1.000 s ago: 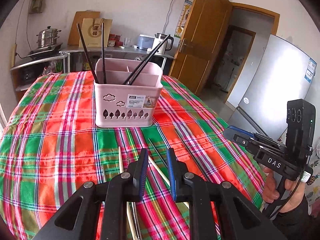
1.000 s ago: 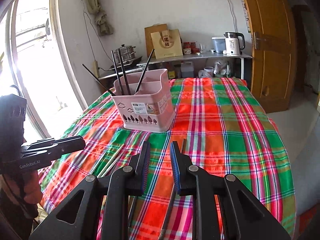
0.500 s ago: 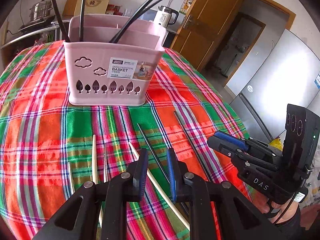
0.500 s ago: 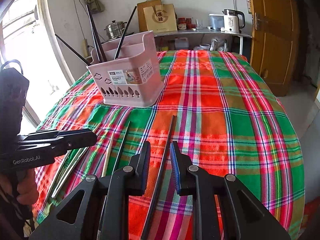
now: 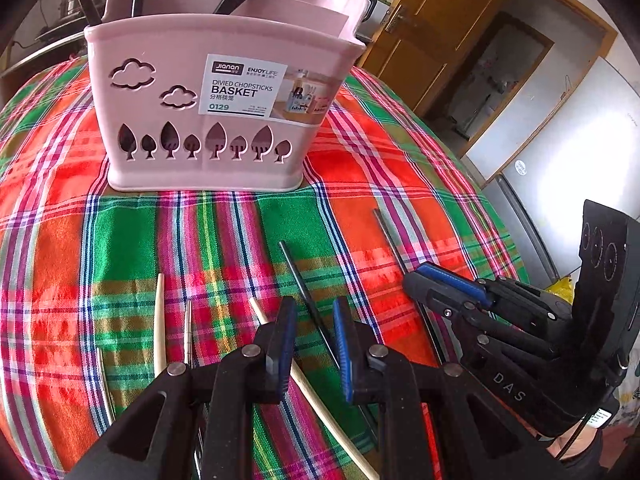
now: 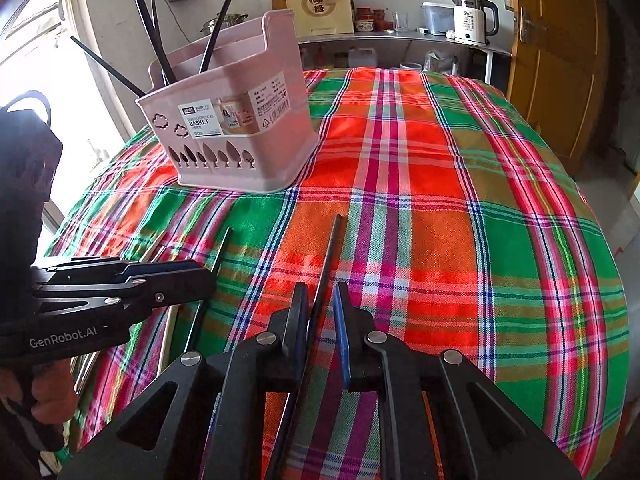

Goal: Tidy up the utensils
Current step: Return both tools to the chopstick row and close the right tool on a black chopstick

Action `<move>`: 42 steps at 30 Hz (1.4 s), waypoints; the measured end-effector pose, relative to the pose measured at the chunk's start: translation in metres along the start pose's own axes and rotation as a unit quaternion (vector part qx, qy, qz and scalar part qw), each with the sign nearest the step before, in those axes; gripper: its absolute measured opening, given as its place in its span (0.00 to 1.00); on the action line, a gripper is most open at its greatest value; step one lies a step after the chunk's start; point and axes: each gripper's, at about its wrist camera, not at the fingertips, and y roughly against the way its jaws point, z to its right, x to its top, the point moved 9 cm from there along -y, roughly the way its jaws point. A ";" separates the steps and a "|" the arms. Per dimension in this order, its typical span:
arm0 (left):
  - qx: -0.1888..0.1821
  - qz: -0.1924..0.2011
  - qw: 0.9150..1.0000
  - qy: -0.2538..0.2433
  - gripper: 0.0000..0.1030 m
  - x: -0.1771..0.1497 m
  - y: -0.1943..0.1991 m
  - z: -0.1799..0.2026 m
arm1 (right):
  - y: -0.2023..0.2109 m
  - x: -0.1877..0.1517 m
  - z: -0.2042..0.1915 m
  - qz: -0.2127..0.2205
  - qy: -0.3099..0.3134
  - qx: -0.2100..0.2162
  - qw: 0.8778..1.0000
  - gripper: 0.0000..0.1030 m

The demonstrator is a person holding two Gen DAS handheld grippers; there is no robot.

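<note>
Right gripper (image 6: 321, 304) is hanging low over the plaid tablecloth (image 6: 440, 208), jaws parted, with a black chopstick (image 6: 328, 256) lying right in the gap. Left gripper (image 5: 314, 322) is also unclenched, straddling another dark chopstick (image 5: 298, 276) near the pink chopstick basket (image 5: 216, 120).

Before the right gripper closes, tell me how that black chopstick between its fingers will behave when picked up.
The black chopstick looks thin, straight and rigid, so it should lift stiff, without sagging. It seems light for its length. The right gripper straddles it well off its middle, so it may tilt. It looks smooth and lies flat on the cloth, so it could slip or roll.
</note>
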 end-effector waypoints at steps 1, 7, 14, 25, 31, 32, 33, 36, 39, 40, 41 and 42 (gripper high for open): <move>0.002 0.000 1.000 -0.002 0.18 0.001 -0.002 0.001 | -0.001 0.000 0.000 0.000 0.000 0.000 1.000 0.10; 0.014 -0.002 1.000 -0.024 0.18 0.007 -0.008 0.009 | 0.001 0.001 0.009 -0.004 -0.003 -0.012 1.000 0.08; 0.023 -0.005 0.999 -0.029 0.18 0.012 -0.017 0.016 | -0.004 0.006 0.015 -0.017 -0.011 -0.017 1.000 0.08; 0.050 -0.006 0.998 -0.027 0.13 0.006 -0.019 0.022 | -0.011 0.012 0.016 -0.027 -0.005 -0.019 0.999 0.08; 0.051 -0.013 0.998 -0.017 0.07 0.014 -0.025 0.022 | -0.010 0.013 0.015 -0.024 -0.012 -0.014 1.000 0.07; 0.049 -0.015 0.999 -0.013 0.07 0.015 -0.025 0.021 | -0.009 0.013 0.014 -0.023 -0.013 -0.012 1.000 0.07; 0.044 -0.017 0.999 -0.009 0.06 0.016 -0.025 0.021 | -0.007 0.014 0.014 -0.021 -0.014 -0.010 1.000 0.07; 0.028 -0.021 0.999 0.006 0.06 0.019 -0.023 0.019 | 0.001 0.016 0.012 -0.009 -0.014 -0.005 1.000 0.07; 0.020 -0.011 1.000 0.005 0.06 0.024 -0.013 0.021 | 0.012 0.022 0.009 0.004 -0.012 -0.002 1.000 0.07; 0.015 -0.006 1.000 0.004 0.05 0.027 -0.008 0.023 | 0.017 0.024 0.008 0.010 -0.011 -0.001 1.000 0.07; 0.011 -0.002 1.000 0.003 0.05 0.028 -0.002 0.024 | 0.022 0.026 0.007 0.015 -0.011 0.000 1.000 0.07; 0.008 0.005 1.000 0.000 0.05 0.031 0.004 0.027 | 0.027 0.029 0.006 0.022 -0.011 0.001 1.000 0.07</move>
